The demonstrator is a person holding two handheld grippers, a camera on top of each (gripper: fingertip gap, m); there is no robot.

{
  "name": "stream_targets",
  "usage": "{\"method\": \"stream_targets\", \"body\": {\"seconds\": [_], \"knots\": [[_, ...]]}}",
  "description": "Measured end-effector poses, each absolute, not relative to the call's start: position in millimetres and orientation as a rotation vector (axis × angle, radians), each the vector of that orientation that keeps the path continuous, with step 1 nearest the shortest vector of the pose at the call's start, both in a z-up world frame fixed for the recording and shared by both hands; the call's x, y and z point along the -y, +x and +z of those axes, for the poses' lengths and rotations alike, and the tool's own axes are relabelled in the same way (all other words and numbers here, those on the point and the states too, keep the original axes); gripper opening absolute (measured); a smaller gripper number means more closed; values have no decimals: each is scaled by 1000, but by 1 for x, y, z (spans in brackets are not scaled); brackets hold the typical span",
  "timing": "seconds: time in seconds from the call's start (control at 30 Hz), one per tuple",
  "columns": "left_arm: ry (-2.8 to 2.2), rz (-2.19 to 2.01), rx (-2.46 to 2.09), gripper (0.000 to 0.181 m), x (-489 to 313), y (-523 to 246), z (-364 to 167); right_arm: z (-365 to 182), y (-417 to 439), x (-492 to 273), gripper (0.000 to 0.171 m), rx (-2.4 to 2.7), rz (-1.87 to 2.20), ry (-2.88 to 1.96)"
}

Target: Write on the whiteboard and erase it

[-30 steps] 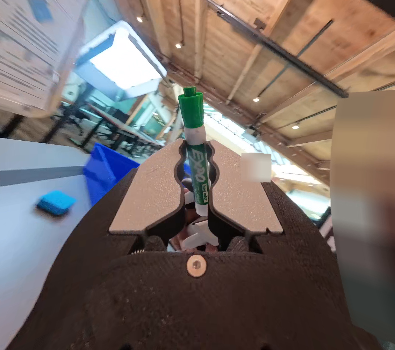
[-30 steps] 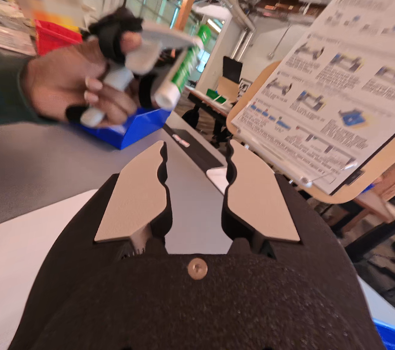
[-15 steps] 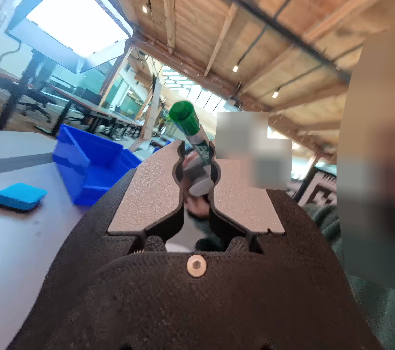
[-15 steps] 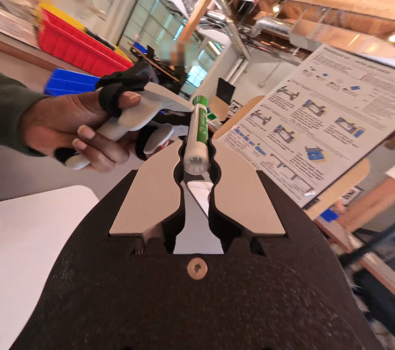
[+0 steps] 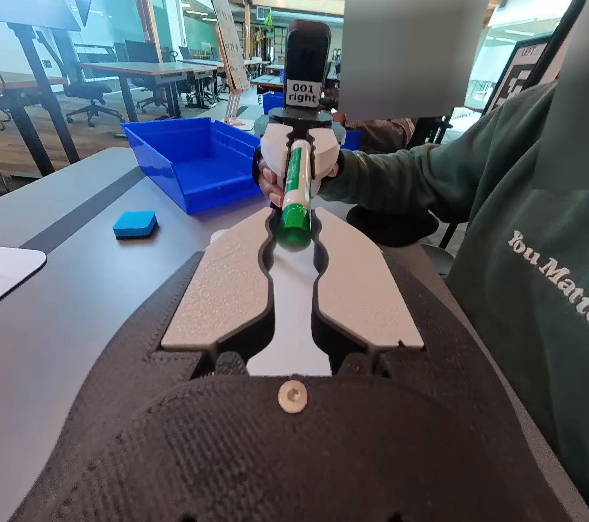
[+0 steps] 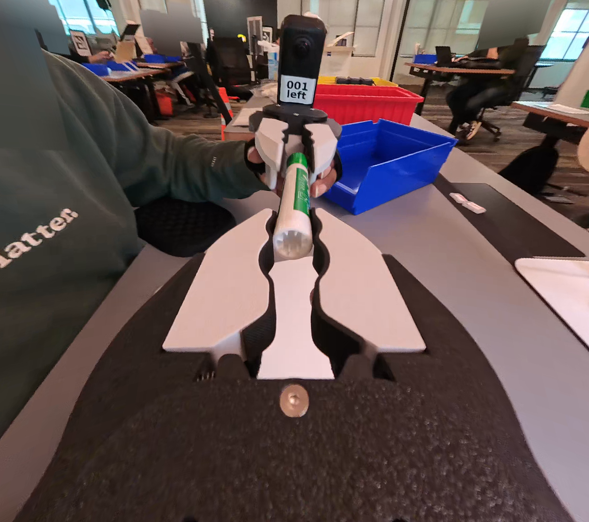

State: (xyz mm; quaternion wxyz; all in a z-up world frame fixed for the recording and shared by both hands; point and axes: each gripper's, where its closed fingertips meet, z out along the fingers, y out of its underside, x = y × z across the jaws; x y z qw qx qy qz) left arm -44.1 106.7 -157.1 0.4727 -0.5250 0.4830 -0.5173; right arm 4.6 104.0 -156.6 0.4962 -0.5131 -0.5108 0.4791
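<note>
The right gripper (image 6: 292, 231) has joined the left gripper (image 5: 292, 231) — both clamp the marker (image 5: 294, 188), apparently for uncapping.

An open-fronted blue plastic bin (image 5: 204, 162) sits on the grey bench (image 5: 79, 277) in an open-plan office, with a long red plastic crate (image 6: 366, 104) just behind it and black swivel chairs (image 5: 84, 92) drawn up at wooden-topped desks (image 5: 149, 68) beyond.

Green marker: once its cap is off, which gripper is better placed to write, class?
Right: the right gripper clamps the green marker by its white barrel, while the left gripper holds only its cap.
</note>
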Motion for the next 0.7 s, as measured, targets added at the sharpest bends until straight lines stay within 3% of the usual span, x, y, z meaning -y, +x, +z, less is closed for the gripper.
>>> {"method": "stream_targets", "body": {"seconds": [0.6,0.7], "knots": [[-1275,-1222,-1198,30,-104,-43,-169,-162,5,-105,20,1160,1332,-1263],[-1275,-1216,-1201,24,-104,-43,-169,-163,5,-106,20,1157,1327,-1268]]}}
